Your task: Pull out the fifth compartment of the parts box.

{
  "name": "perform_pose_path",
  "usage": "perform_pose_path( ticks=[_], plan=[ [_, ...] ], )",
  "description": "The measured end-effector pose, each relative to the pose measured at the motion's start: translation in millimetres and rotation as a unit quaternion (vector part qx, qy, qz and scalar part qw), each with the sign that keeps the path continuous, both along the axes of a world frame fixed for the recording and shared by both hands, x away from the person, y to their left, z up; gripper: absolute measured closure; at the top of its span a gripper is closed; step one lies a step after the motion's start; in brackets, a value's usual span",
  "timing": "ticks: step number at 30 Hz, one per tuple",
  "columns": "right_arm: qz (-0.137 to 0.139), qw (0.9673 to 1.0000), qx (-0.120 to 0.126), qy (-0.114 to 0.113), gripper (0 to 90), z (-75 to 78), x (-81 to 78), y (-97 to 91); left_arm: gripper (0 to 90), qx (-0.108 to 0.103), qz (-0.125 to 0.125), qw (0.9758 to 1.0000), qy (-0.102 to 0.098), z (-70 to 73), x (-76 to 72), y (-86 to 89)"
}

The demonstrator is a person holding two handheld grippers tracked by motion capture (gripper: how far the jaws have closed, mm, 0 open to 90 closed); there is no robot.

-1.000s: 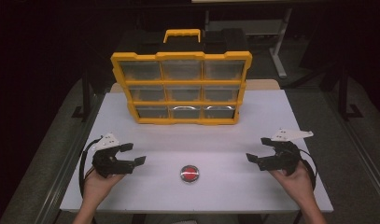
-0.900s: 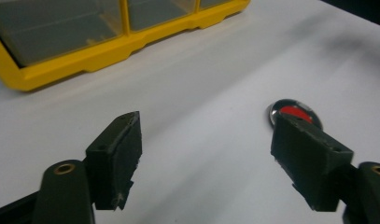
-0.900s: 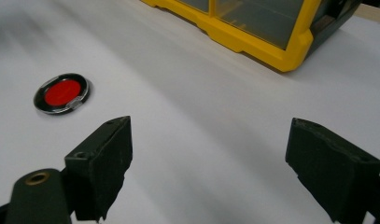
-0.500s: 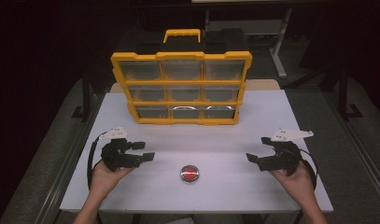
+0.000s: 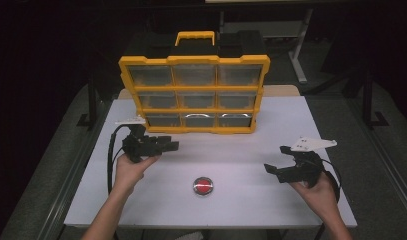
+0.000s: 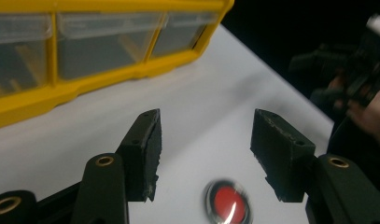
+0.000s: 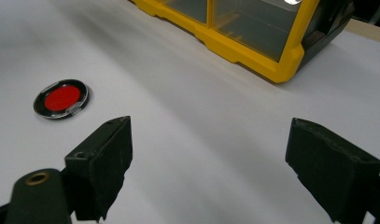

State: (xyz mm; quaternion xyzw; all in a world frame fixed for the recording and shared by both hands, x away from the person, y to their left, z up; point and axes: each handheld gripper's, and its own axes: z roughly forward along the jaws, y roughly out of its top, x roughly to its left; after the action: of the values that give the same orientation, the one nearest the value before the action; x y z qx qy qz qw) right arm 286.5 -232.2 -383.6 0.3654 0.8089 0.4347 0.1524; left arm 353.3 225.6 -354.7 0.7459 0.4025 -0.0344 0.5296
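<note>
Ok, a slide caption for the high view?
Two open tools flank a red disc before a yellow organizer.

Organizer box point(image 5: 193, 92): 1, yellow frame
Clear drawers: 9, three rows of three
Carry handle point(image 5: 195, 36): 1
Round red disc point(image 5: 203, 186): 1
Grippers: 2, left point(image 5: 167, 145), right point(image 5: 277, 159)
Table point(image 5: 251, 150): 1

Your left gripper point(image 5: 166, 145) hangs above the table, jaws part open and just closing on nothing. Your right gripper point(image 5: 275, 159) hovers low, seemingly unmoving, jaws wide apart.
</note>
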Motion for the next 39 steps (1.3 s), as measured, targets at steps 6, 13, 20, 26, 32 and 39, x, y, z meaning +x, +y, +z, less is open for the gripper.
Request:
perform_pose_path(
  ticks=[6,13,20,26,32,39],
  plan=[
    [-0.001,1.0,0.002,-0.003,14.0,0.0,0.7,-1.5,47.6,-0.075,0.034,0.9957,0.041,-2.0,24.8,-10.1],
    [0.003,1.0,-0.004,0.0,14.0,-2.4,1.7,0.9,53.3,-0.131,0.088,0.9864,0.045,7.8,47.4,-21.9],
    [0.005,1.0,-0.004,-0.002,14.0,-2.5,1.7,1.7,61.7,-0.179,0.127,0.9738,0.059,8.1,66.8,-35.6],
    [0.01,0.9999,-0.005,0.003,14.0,-5.2,3.2,2.2,67.4,-0.192,0.143,0.9691,0.061,9.7,76.7,-45.4],
    [0.009,1.0,0.004,0.001,14.0,-3.4,2.6,-0.2,71.9,-0.193,0.153,0.967,0.064,10.6,82.1,-55.0],
    [0.01,0.9999,0.009,-0.007,14.1,-1.5,2.5,-2.1,77.4,-0.203,0.167,0.9625,0.068,8.9,84.6,-58.1]
  ],
)
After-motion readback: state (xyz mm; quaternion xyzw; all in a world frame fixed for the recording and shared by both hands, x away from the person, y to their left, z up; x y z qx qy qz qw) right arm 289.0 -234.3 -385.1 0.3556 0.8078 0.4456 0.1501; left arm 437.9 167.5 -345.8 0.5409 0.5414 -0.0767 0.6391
